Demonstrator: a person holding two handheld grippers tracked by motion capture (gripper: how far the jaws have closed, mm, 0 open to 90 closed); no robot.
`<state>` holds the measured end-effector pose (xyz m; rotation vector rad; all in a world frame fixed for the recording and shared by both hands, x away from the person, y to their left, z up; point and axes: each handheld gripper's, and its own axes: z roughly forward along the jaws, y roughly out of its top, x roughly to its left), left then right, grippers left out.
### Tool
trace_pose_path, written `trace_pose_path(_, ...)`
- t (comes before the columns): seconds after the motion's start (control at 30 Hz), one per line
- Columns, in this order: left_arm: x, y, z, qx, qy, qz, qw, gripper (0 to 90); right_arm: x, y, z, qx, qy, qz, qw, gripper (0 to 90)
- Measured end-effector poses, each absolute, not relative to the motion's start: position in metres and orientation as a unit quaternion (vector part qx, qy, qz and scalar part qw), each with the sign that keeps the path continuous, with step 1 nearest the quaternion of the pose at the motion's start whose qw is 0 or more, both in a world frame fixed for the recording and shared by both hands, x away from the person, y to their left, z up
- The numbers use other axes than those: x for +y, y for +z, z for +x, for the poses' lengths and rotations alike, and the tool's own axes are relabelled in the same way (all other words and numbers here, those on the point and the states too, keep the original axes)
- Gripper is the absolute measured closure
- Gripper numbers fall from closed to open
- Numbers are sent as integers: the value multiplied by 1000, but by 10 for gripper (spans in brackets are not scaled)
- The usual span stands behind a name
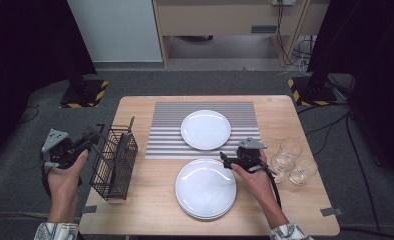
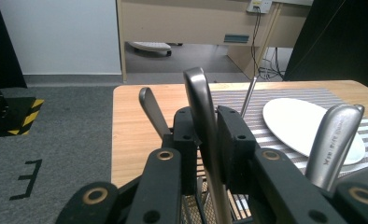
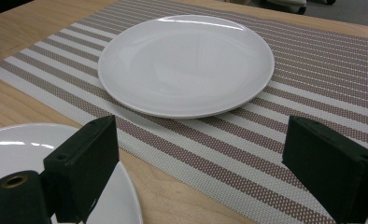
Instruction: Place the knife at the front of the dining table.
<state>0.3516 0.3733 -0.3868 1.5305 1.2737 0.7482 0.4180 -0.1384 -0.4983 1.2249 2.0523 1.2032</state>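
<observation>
A black wire cutlery basket [image 1: 112, 165] stands at the table's left edge with several metal utensil handles sticking up. My left gripper [image 1: 96, 135] reaches into its top from the left. In the left gripper view the left gripper [image 2: 209, 126] is shut on one silver utensil handle [image 2: 198, 93], which rises between the pads. Two more handles [image 2: 150, 109] [image 2: 334, 140] stand on either side. My right gripper [image 1: 226, 160] [image 3: 196, 154] stands open, with nothing between its jaws, over the far right rim of the near stack of white plates [image 1: 205, 188] [image 3: 28, 140].
A single white plate [image 1: 205, 129] [image 3: 187, 63] lies on the striped placemat [image 1: 165, 130] [image 3: 313, 60] at the table's middle back. Three clear glasses [image 1: 290, 149] stand at the right, just beyond my right hand. Grey carpet floor surrounds the wooden table [image 1: 305, 120].
</observation>
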Motion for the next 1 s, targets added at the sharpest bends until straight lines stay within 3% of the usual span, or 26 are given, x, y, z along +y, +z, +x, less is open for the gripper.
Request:
trace_pose_path(0.3, 366, -382, 350, 510, 284, 632, 510, 812, -139, -498, 418, 746, 438, 446, 231, 107)
trace_pose_path(1.0, 363, -361, 337, 476, 313, 642, 513, 825, -139, -498, 418, 744, 439, 449, 228, 107)
